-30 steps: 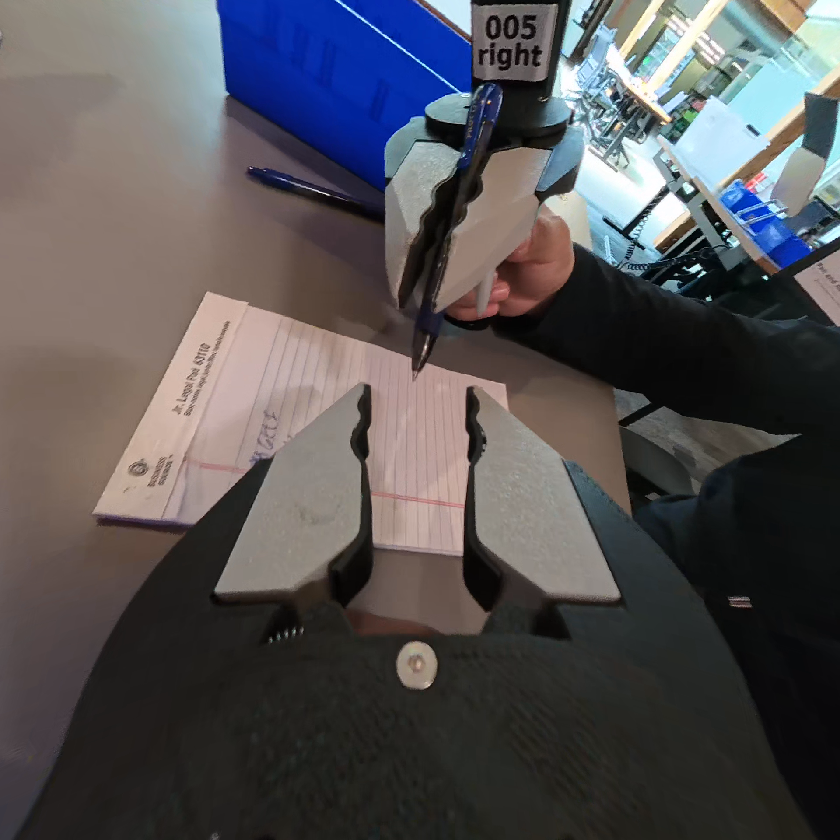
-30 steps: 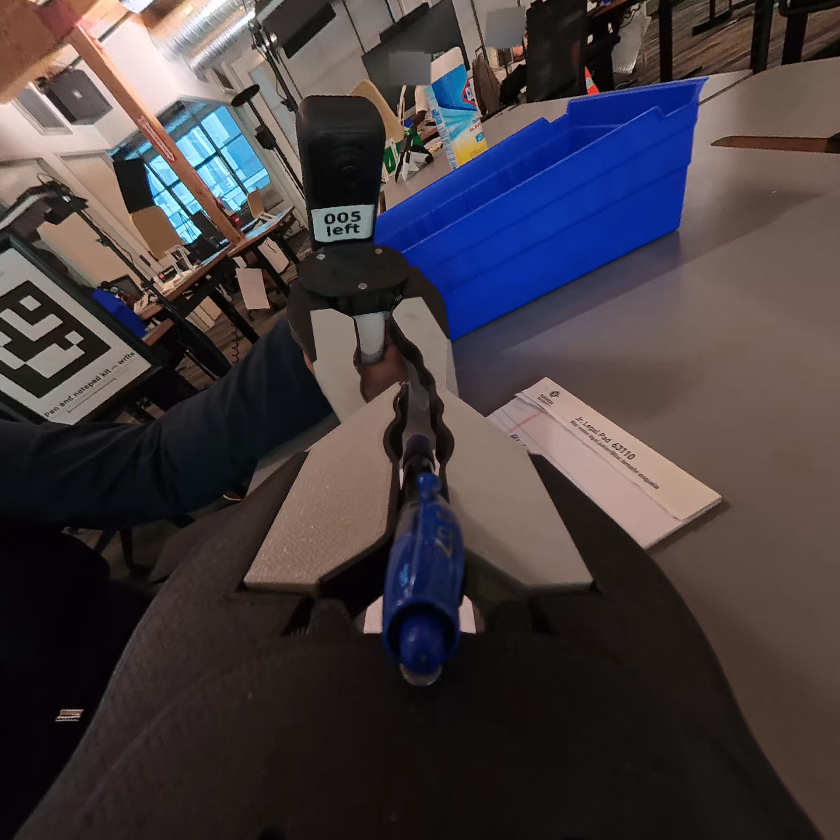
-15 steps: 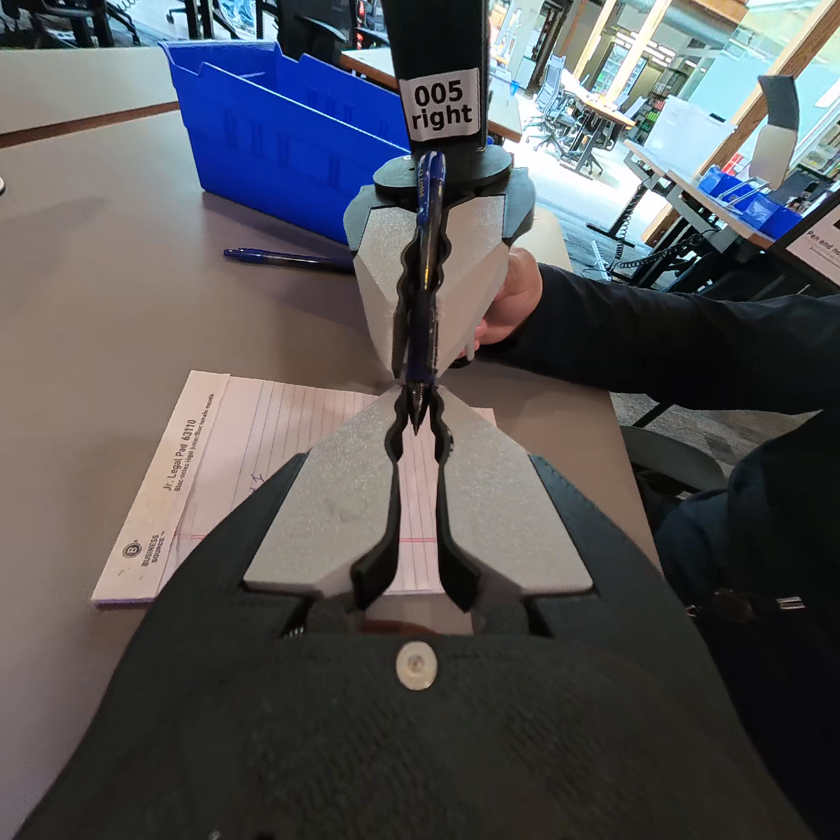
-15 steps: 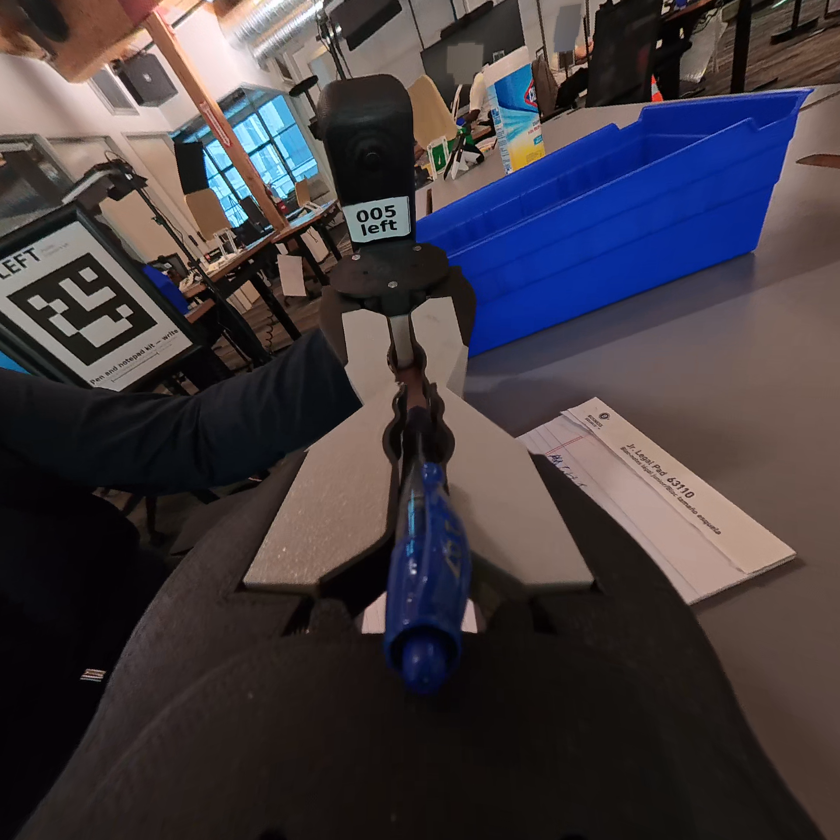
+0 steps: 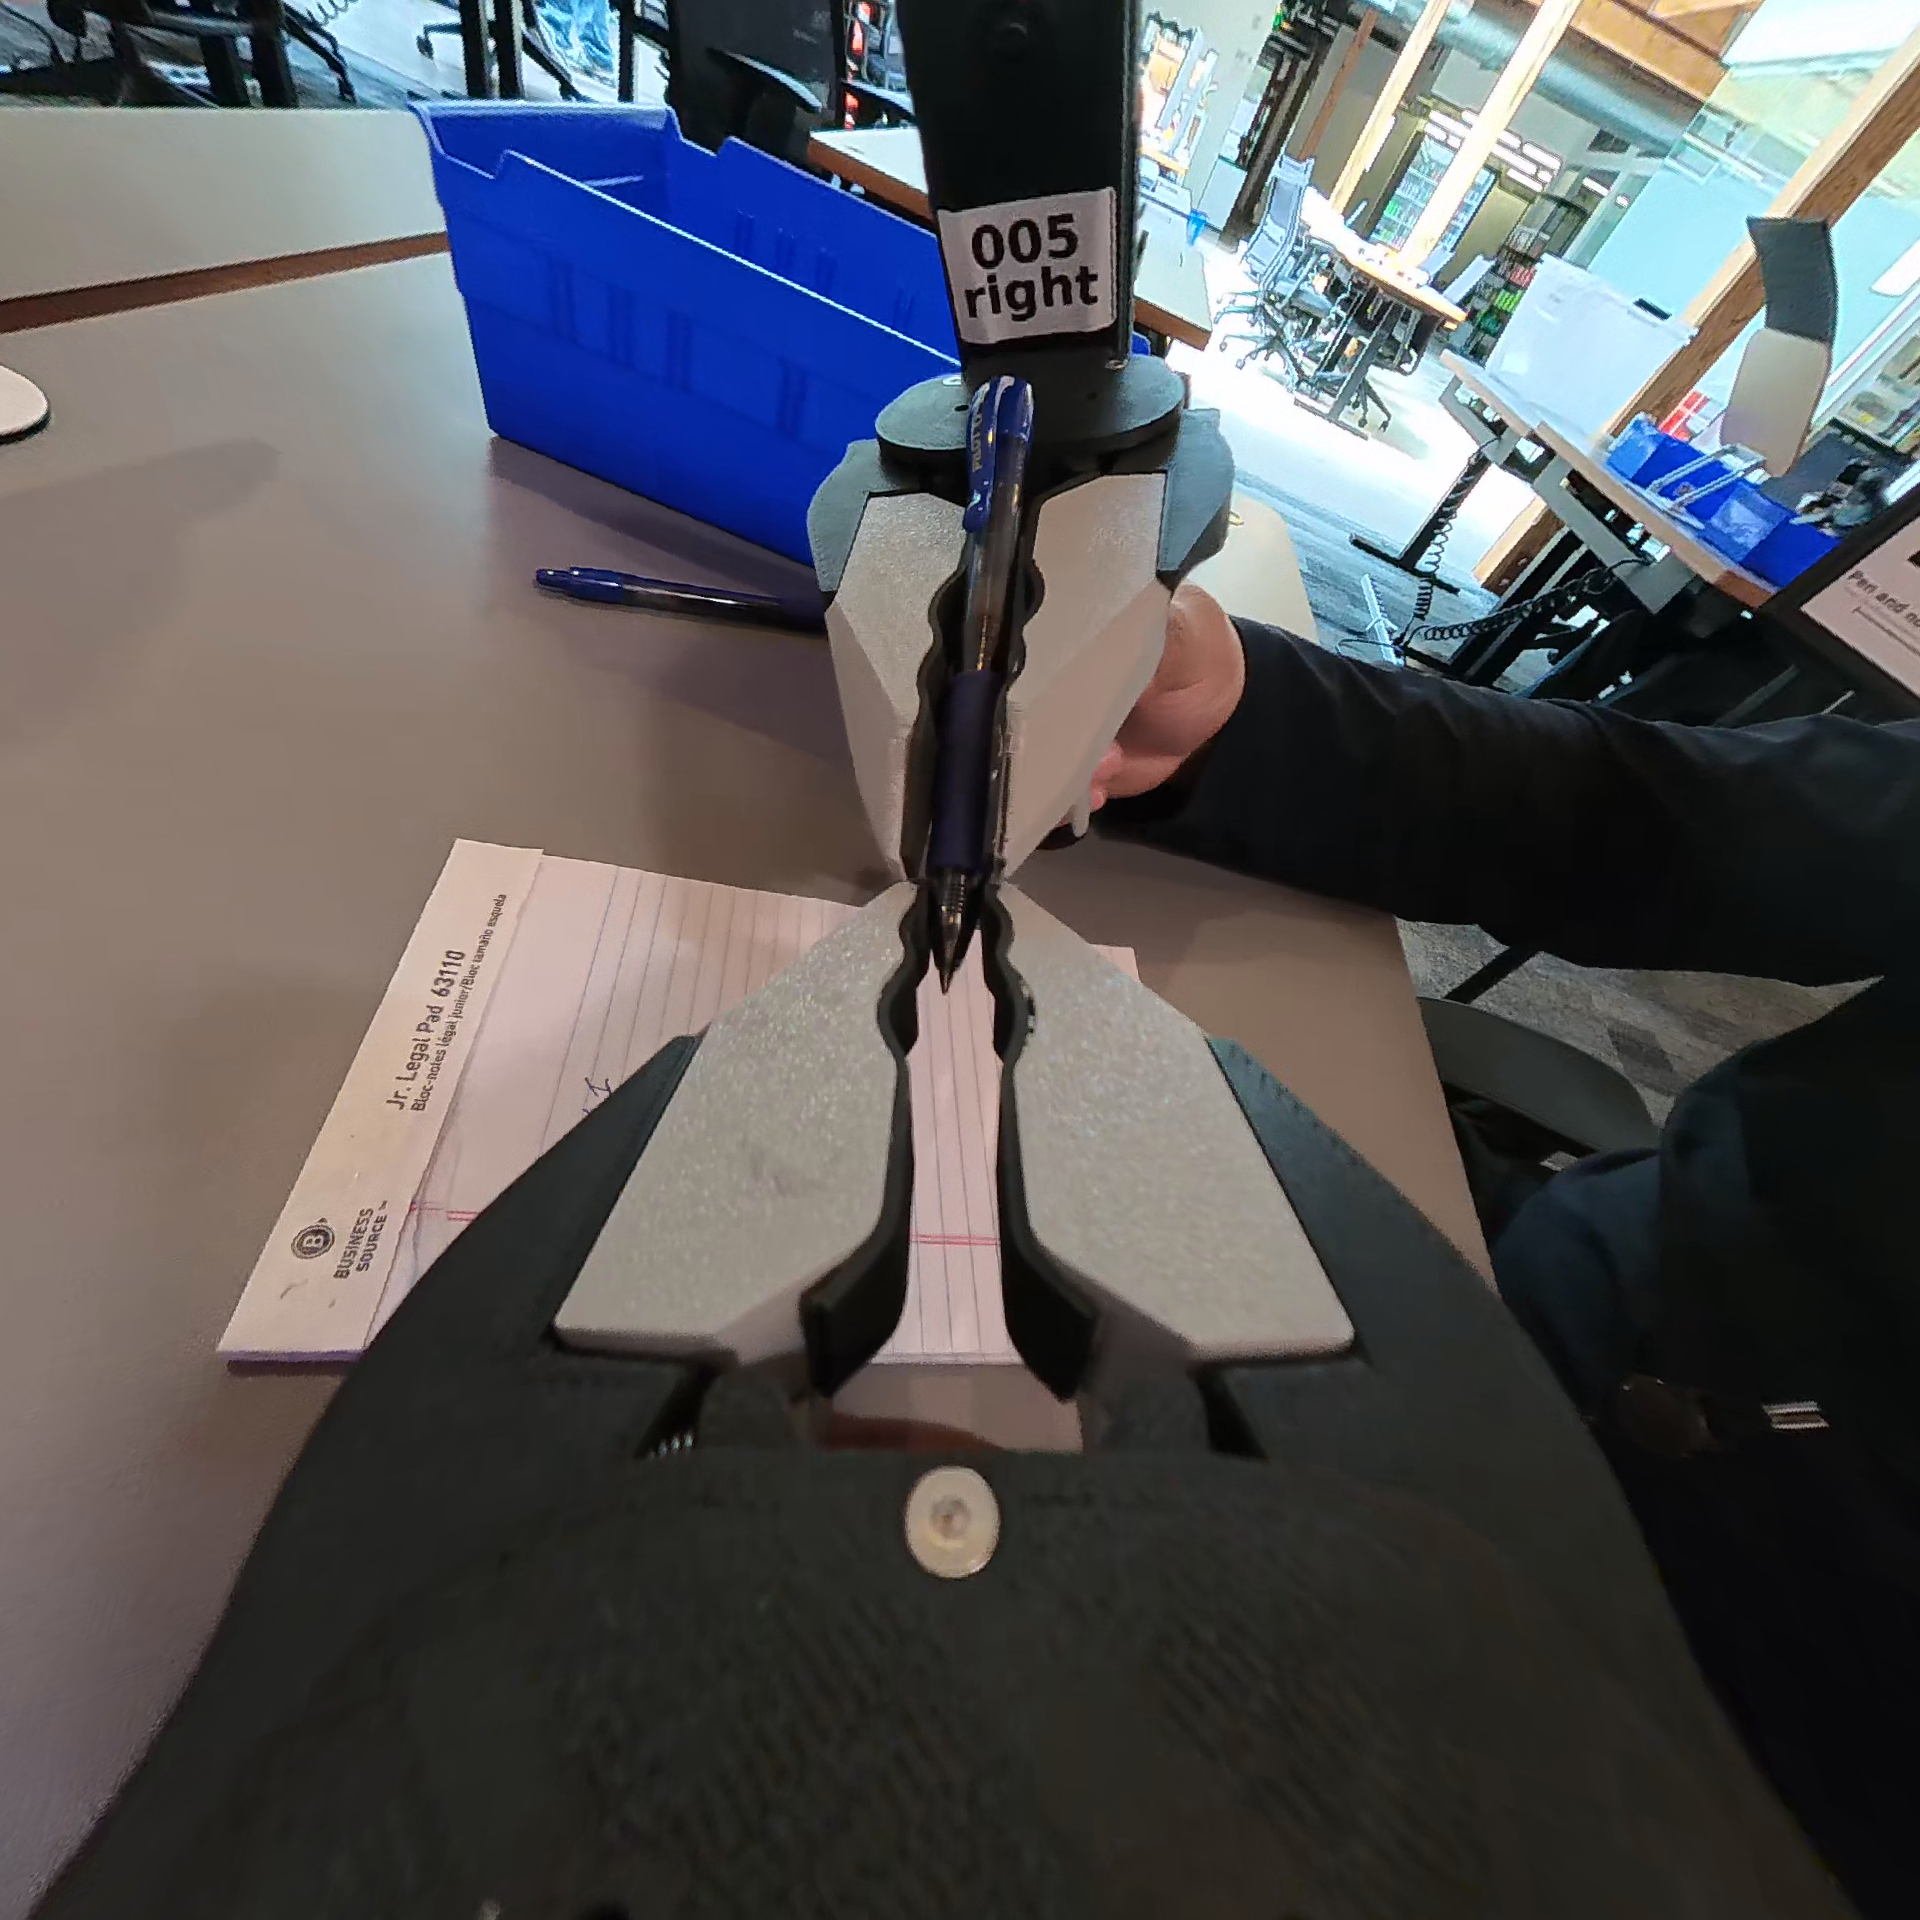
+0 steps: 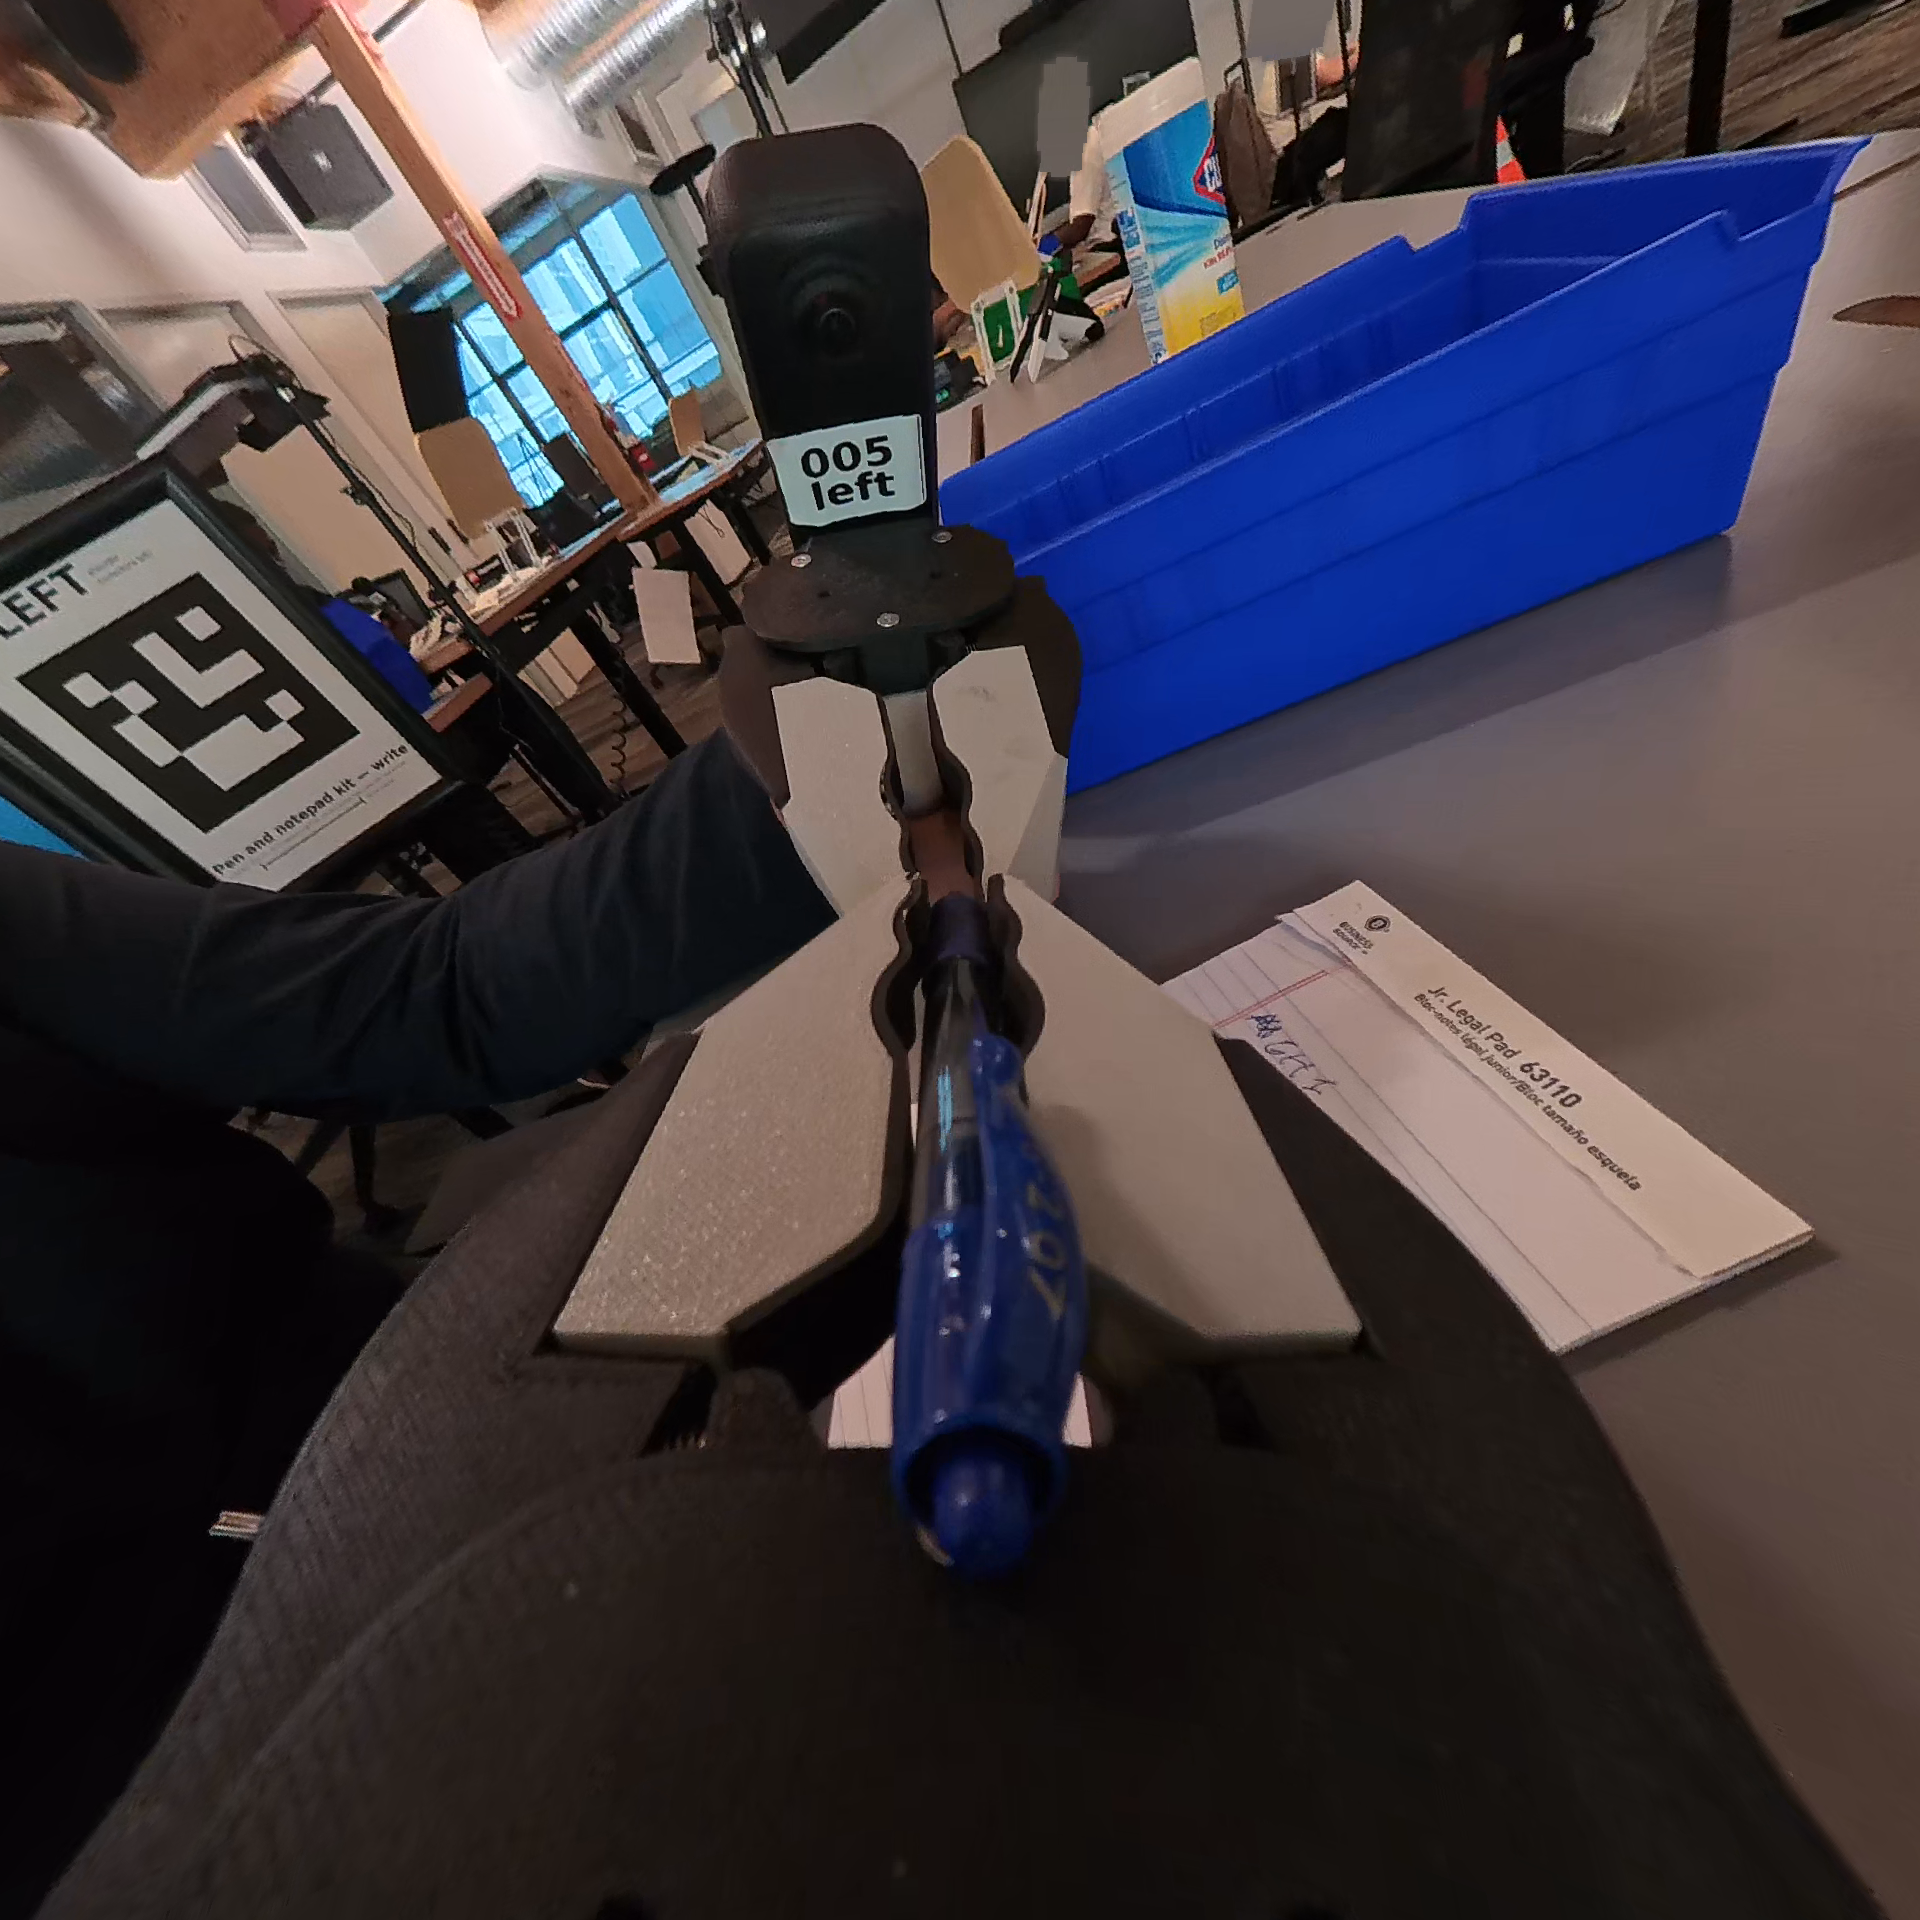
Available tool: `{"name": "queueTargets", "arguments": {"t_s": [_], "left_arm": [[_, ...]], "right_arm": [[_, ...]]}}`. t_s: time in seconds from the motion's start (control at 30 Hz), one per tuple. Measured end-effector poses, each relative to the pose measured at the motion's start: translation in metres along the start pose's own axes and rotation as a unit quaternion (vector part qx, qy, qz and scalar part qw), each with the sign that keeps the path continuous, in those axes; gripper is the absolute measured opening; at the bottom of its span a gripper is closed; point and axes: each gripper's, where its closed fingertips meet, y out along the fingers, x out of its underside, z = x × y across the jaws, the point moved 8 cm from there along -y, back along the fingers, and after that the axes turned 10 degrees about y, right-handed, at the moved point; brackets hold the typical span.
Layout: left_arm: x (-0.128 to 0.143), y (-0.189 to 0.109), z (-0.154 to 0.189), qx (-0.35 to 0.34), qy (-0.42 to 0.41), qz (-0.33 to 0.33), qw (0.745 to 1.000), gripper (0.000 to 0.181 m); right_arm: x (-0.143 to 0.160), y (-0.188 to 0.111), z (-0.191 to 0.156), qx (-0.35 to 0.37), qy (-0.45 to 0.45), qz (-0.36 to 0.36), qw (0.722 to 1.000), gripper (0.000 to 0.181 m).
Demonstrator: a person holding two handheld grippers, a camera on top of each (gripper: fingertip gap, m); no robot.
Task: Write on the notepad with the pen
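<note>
The right gripper is clamped on a blue pen, which stands almost upright between its two grey fingers, with the tip pointing down. In the right wrist view the same pen runs forward along the fingers, its blue cap end close to the camera.

The left gripper faces the right one, tip to tip. Its fingers are a little apart, with a narrow gap between them, and they hold nothing. The pen tip sits in this gap near the fingertips; I cannot tell whether it touches the paper or the fingers.

The notepad lies flat on the grey table, under both grippers. It has lined white paper and a white band along one edge. In the right wrist view some blue ink marks are visible on the notepad near the red margin line.

A second pen lies on the table beyond the notepad, just beside a blue bin. A hand in a dark sleeve holds the right gripper.
</note>
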Motion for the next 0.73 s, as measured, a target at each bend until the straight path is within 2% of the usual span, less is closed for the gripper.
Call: {"name": "queueTargets", "arguments": {"t_s": [0.1,0.2,0.27,0.37,0.43,0.57,0.73], "left_arm": [[0.002,0.0,-0.003,-0.011,-0.012,-0.009,1.0,0.006],[0.005,-0.005,-0.012,-0.064,-0.013,-0.03,0.997,0.017],[0.007,-0.011,-0.021,-0.107,-0.025,-0.04,0.993,0.017],[0.017,-0.019,-0.038,-0.175,-0.055,-0.073,0.98,0.016],[0.023,-0.016,-0.039,-0.178,-0.059,-0.096,0.978,0.008],[0.04,-0.009,-0.046,-0.231,-0.036,-0.19,0.954,0.006],[0.042,-0.008,-0.049,-0.247,-0.035,-0.194,0.949,0.0]], "right_arm": [[0.0,-0.001,0.002,0.014,-0.004,0.002,1.0,0.008],[-0.003,-0.007,0.007,0.037,0.003,0.018,0.999,0.007],[-0.004,-0.011,0.014,0.074,0.005,0.023,0.997,0.008],[0.001,-0.01,0.021,0.12,-0.003,-0.006,0.993,0.008],[0.006,-0.002,0.022,0.124,0.001,-0.027,0.992,0.008],[0.018,0.012,0.025,0.148,-0.008,-0.081,0.986,0.008],[0.025,0.019,0.03,0.165,-0.007,-0.108,0.98,0.008]]}}
